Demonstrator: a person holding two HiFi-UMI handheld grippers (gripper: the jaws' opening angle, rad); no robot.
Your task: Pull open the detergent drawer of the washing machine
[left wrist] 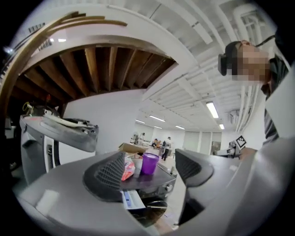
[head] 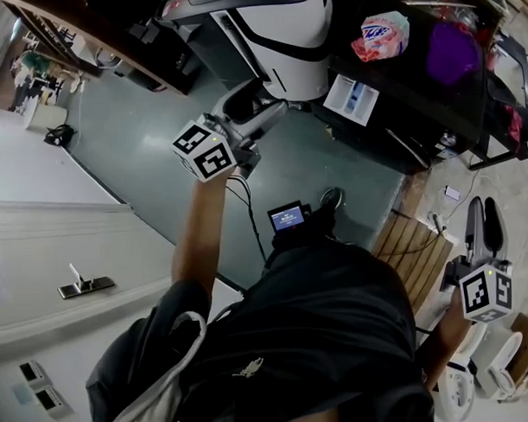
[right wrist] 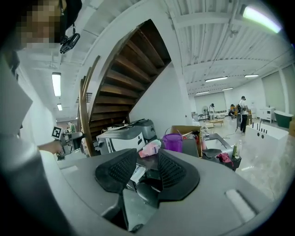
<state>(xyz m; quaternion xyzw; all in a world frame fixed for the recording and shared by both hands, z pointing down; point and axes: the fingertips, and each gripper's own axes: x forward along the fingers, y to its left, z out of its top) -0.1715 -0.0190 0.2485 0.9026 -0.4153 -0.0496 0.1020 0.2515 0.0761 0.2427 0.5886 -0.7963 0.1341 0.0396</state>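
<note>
We are holding the left claw (left wrist: pixel 150 171) level, off to the left of the washing machine (head: pixel 415 92). Its jaws are standing wide apart and nothing is sitting between them. We are keeping the right claw (right wrist: pixel 147 169) at the near right, well apart from the machine. Its jaws are leaving only a narrow gap and are gripping nothing.

The dark washing machine is standing at the far right. Its detergent drawer (head: pixel 351 99) is sticking out of the upper left corner of the front, white with blue inside, and neither claw is touching it. We are looking at it past the jaws in both gripper views.

A purple cup (head: pixel 453 52) and a pink and white bag (head: pixel 381 36) are sitting on top of the machine, the bag to the left of the cup.
</note>
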